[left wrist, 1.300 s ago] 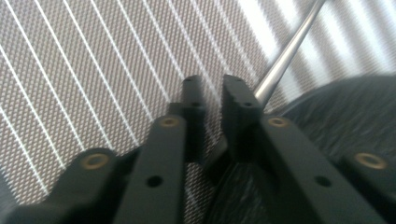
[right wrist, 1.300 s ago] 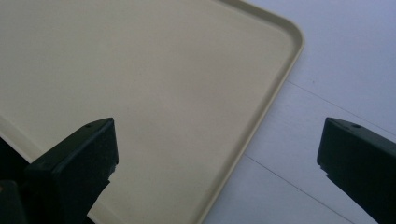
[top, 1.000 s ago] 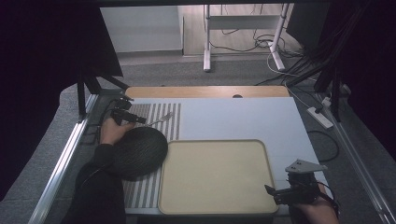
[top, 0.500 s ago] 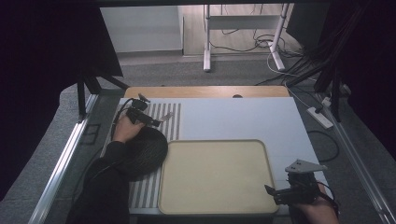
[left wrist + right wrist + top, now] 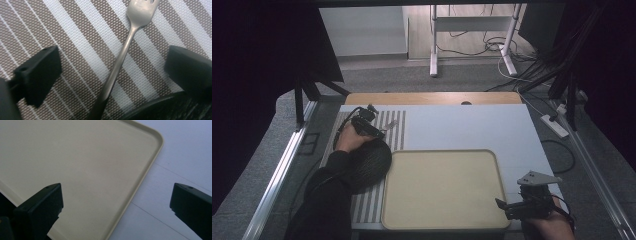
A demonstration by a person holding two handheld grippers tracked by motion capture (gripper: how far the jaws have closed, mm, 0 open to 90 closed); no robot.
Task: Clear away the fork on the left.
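Observation:
A steel fork (image 5: 125,47) lies on the brown-and-white striped placemat (image 5: 75,37), tines pointing away from me. My left gripper (image 5: 112,60) hangs low over it, open, with the fork's handle between the jaws and touching neither. Those jaws have just been closing a little. In the high view the left gripper (image 5: 381,131) is at the far left of the table, beside the fork (image 5: 390,124). A dark round dish (image 5: 368,164) sits on the mat just nearer to me, partly under the forearm. My right gripper (image 5: 117,195) is open over the tray's corner, holding nothing.
A large beige tray (image 5: 442,155) with a raised rim lies on the white table (image 5: 472,125), next to the placemat (image 5: 398,135). The right gripper (image 5: 503,207) hovers at its near right corner. Metal rails run along both table sides.
The left hand has moved right across the placemat and a little lower, bringing its gripper over the fork. The right hand has stayed still.

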